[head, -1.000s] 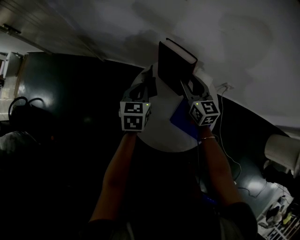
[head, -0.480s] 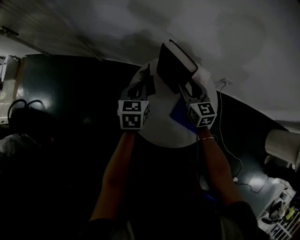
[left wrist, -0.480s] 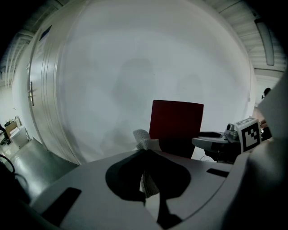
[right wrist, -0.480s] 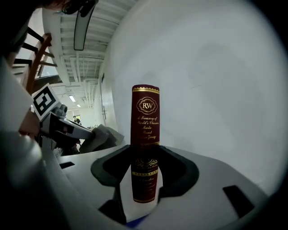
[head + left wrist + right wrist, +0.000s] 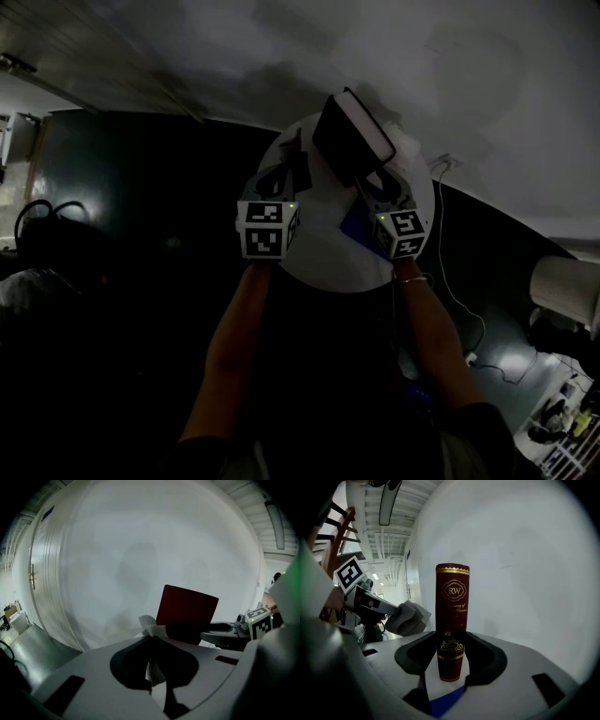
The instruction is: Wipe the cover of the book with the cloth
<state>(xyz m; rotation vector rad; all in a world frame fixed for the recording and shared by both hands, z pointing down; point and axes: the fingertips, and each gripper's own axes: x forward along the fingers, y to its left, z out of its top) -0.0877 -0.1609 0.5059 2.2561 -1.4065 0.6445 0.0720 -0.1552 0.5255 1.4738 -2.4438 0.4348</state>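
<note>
The dark red hardback book (image 5: 349, 136) stands on end on the round white table (image 5: 319, 251), upper centre of the head view, the right gripper (image 5: 451, 644) clamped low across its spine. It looks stiff, weighty, probably slick: hold firm there. The left gripper (image 5: 152, 644) pinches the limp cloth (image 5: 149, 624), jaws together on it

it looked like a plain institutional room, a lab or office space rather than a home. a bare white wall (image 5: 140, 550) rose straight ahead of the left tool (image 5: 152, 667), and a tall pale panel with a handle (image 5: 32, 576) stood far to its left. above and left of the right tool (image 5: 451, 665) ran a slatted ceiling (image 5: 393, 536) with a long light fitting (image 5: 386, 498). the small round white surface (image 5: 319, 248) under both tools stood on a dark floor (image 5: 141, 187).
</note>
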